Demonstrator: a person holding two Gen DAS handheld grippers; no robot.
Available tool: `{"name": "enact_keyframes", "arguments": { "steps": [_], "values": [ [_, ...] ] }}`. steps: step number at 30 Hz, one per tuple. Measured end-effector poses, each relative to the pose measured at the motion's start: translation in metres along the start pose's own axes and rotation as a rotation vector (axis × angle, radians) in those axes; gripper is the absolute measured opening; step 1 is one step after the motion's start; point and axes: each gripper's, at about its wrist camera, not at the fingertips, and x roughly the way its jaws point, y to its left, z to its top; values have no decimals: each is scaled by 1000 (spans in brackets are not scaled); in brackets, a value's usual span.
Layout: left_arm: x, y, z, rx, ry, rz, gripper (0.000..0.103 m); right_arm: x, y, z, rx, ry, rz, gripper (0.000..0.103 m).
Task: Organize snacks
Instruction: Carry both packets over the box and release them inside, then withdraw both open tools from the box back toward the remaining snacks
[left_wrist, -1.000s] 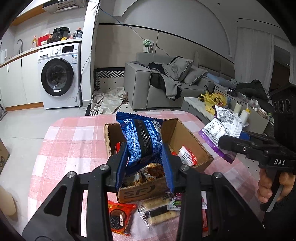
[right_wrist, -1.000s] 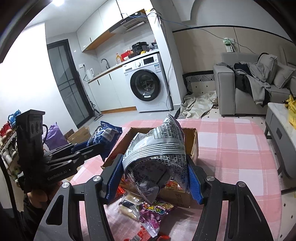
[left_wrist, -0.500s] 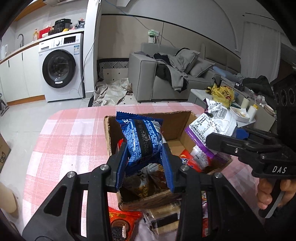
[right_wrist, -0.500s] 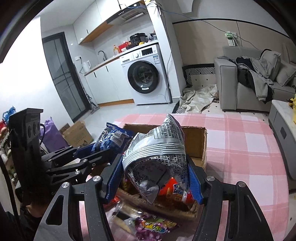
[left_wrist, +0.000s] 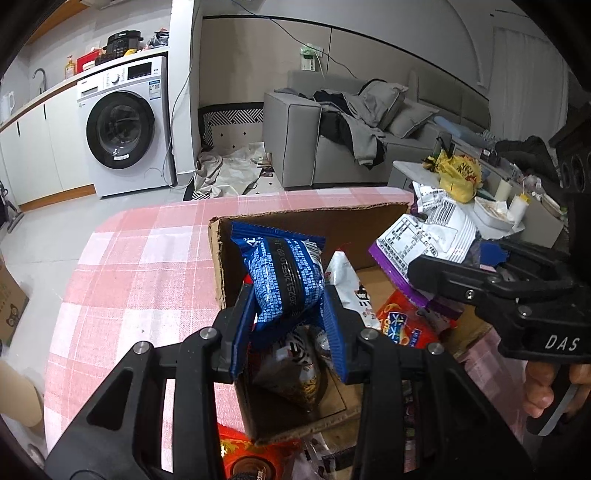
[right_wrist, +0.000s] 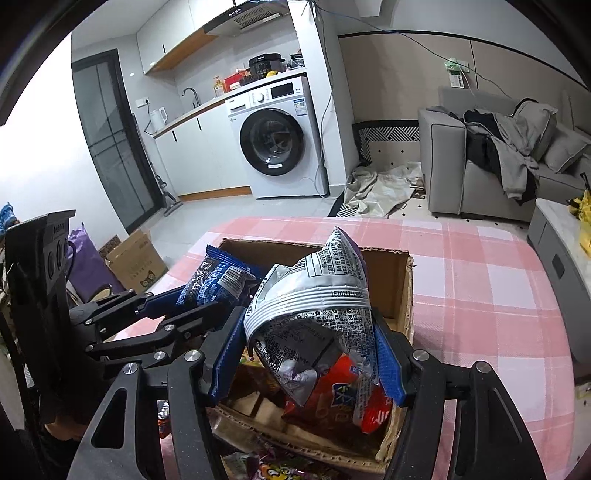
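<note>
Holding two packets at once here: your left gripper (left_wrist: 288, 314) has its blue pads pinched tight on a blue snack packet (left_wrist: 284, 273), and your right gripper (right_wrist: 306, 354) is clamped on a crinkly silver-and-purple bag (right_wrist: 317, 314). Both sit right over the open cardboard box (left_wrist: 218, 258), which stands on the pink checked tablecloth (left_wrist: 147, 266).

Looking down your left side, the blue packet hangs above the box's left end, with a dark patterned packet (left_wrist: 295, 373) and a white one (left_wrist: 347, 284) already lying inside below it. A red-orange packet (right_wrist: 343, 398) lies in the box under your silver bag.

A few more snacks are still out on the cloth in front of the box, like that red one (left_wrist: 255, 454) at the near edge. Your hand (left_wrist: 546, 384) on the right gripper's handle shows at the far right of the left view.
</note>
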Motion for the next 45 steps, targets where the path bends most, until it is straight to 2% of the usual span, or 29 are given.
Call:
{"name": "enact_keyframes", "arguments": {
  "steps": [3,6,8,10,11,12,14,16,25,30,37,45],
  "values": [
    [6,-1,3,8,5,13,33,5,1,1,-20,3,-56,65],
    [3,-2,6,2,-2,1,35,0,2,0,-25,-25,-54,71],
    [-4,-1,5,-5,-13,-10,41,-9,7,-1,-54,-47,-64,82],
    [-14,1,2,-17,-27,-15,66,-17,11,-2,-74,-58,-107,85],
    [-19,3,1,-25,-33,-15,74,-23,10,-3,-71,-64,-103,88],
    [-24,5,0,-33,-35,-10,86,-28,9,-5,-59,-64,-89,90],
    [-36,9,-5,-44,-38,-1,91,-37,6,-10,-41,-74,-76,103],
    [-48,11,-10,-49,-44,13,102,-45,5,-14,-36,-68,-72,102],
    [-107,22,-47,-75,-70,37,102,-72,3,-42,-7,-39,-50,103],
    [-127,25,-70,-72,-72,53,102,-78,2,-66,24,-8,-19,103],
    [-131,24,-92,-64,-55,55,102,-73,3,-94,47,42,-25,103],
    [-112,25,-101,-57,-5,53,102,-65,-4,-96,70,67,-28,103]
  ]
}}
